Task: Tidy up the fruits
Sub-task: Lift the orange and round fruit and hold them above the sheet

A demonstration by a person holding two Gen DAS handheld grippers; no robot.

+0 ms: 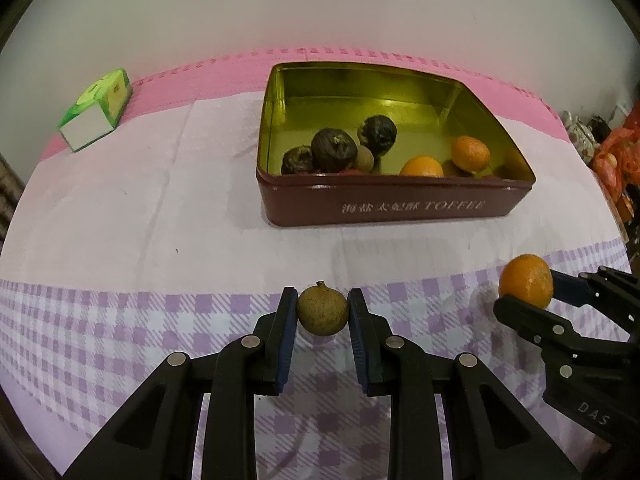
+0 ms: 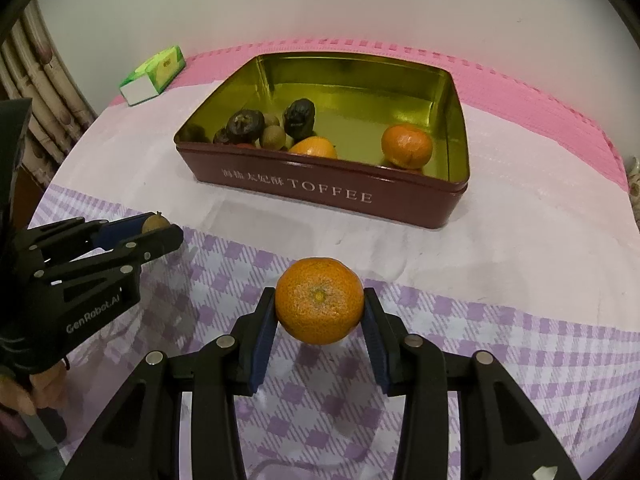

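Maroon rectangular TOFFEE tin (image 1: 392, 204), upper centre, already holds dark fruits, two oranges; left gripper (image 1: 322, 310) clamps small round brown-green fruit (image 1: 322, 309), right gripper (image 2: 319, 308) clamps round orange mandarin (image 2: 319, 300); both not yet binned

Left wrist view: sits close behind the left gripper (image 1: 322, 307), looking forward and steeply down along its fingers onto the desk (image 1: 120, 208). The maroon toffee tin (image 1: 392, 208) lies ahead, slightly right of centre; the green tissue box (image 1: 96, 110) far left. The right gripper (image 1: 524, 292) enters at the right edge.

Right wrist view: same mounting behind the right gripper (image 2: 319, 309), same downward tilt. The toffee tin (image 2: 328, 188) is ahead, seen angled; the tissue box (image 2: 154, 74) upper left. The left gripper (image 2: 154, 227) shows at the left edge.

Both views share the tin, the tissue box, the checked cloth (image 2: 520, 340) and each other's gripper. Fisheye bends the edges.
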